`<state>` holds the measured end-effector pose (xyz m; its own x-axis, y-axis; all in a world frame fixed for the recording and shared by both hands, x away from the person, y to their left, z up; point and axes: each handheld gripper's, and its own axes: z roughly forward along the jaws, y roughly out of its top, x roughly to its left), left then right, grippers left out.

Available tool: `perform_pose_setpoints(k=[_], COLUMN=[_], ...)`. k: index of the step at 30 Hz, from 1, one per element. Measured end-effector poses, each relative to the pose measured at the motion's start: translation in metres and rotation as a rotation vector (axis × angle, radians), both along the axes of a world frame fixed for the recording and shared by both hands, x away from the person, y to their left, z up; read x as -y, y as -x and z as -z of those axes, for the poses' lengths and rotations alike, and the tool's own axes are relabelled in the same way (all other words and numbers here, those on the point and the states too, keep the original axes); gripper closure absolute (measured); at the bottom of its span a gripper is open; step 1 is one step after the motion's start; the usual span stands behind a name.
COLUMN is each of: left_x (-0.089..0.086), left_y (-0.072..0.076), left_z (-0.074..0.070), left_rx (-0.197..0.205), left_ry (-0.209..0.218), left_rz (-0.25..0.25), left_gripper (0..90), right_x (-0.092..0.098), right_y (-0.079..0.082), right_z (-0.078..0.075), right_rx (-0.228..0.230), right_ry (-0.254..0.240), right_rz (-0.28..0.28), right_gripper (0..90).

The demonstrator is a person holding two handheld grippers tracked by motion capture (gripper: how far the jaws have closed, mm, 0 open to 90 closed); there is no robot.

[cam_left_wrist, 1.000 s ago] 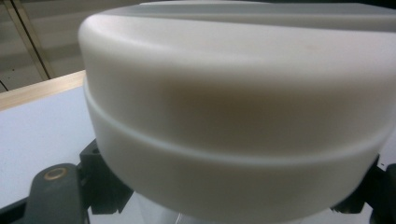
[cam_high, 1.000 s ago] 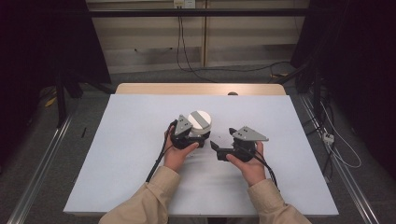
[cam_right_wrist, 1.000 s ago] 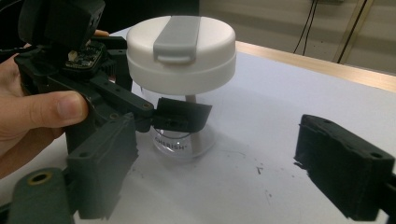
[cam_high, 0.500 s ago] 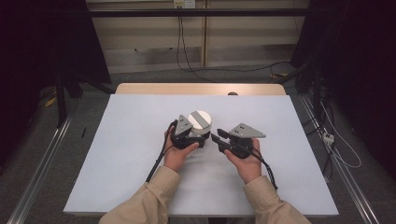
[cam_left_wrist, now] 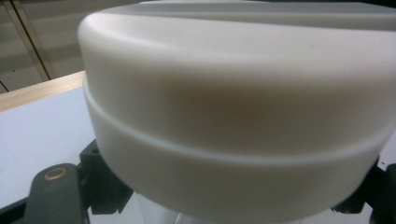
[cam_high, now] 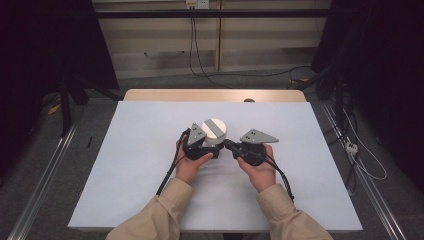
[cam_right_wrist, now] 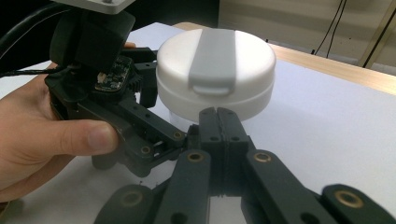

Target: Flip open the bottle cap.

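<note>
A round white container (cam_high: 214, 131) with a grey strap across its lid stands mid-table. My left gripper (cam_high: 212, 149) is shut on it just below the lid; in the left gripper view the white lid (cam_left_wrist: 233, 116) looms close above the jaws. My right gripper (cam_high: 226, 144) sits to the container's right, pointing at it. Its jaws have just been closing, and its fingertips (cam_right_wrist: 217, 113) now meet with nothing between them, a little short of the container (cam_right_wrist: 215, 65).
A white sheet (cam_high: 125, 165) covers the table, with a strip of bare wood (cam_high: 165, 95) at the far edge and a small dark thing (cam_high: 248, 100) on it. Cables trail from both grippers toward the person. Metal rails run along both sides.
The right gripper's jaws went from open to shut and its tips edged left toward the container. The left gripper and the container kept still.
</note>
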<state>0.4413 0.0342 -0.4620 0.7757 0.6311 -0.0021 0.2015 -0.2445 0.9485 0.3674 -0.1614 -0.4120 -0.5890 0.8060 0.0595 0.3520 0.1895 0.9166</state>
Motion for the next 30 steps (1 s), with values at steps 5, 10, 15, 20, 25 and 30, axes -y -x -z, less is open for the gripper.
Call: perform_pose_setpoints(k=[5,10,15,20,25,30], left_x=[0.000,0.000,0.000,0.000,0.000,0.000], left_y=[0.000,0.000,0.000,0.000,0.000,0.000], left_z=[0.000,0.000,0.000,0.000,0.000,0.000], left_rx=[0.000,0.001,0.002,0.000,-0.001,0.001], left_ry=[-0.002,-0.002,-0.007,-0.004,-0.005,-0.009], left_rz=[-0.001,0.000,0.000,-0.001,-0.002,-0.002], left_gripper=[18.3,18.3,18.3,18.3,18.3,18.3], right_x=[-0.003,-0.004,-0.004,-0.006,-0.006,-0.007], right_y=[-0.003,-0.004,-0.004,-0.005,-0.006,-0.010], right_z=[-0.001,-0.001,-0.002,-0.005,-0.011,-0.017], right_rx=[-0.010,-0.010,0.000,0.003,0.022,0.036], right_ry=[0.003,0.008,0.004,0.005,-0.002,-0.004], right_rz=[-0.007,-0.007,-0.005,-0.009,-0.009,-0.010], right_gripper=[90.0,90.0,90.0,90.0,90.0,90.0])
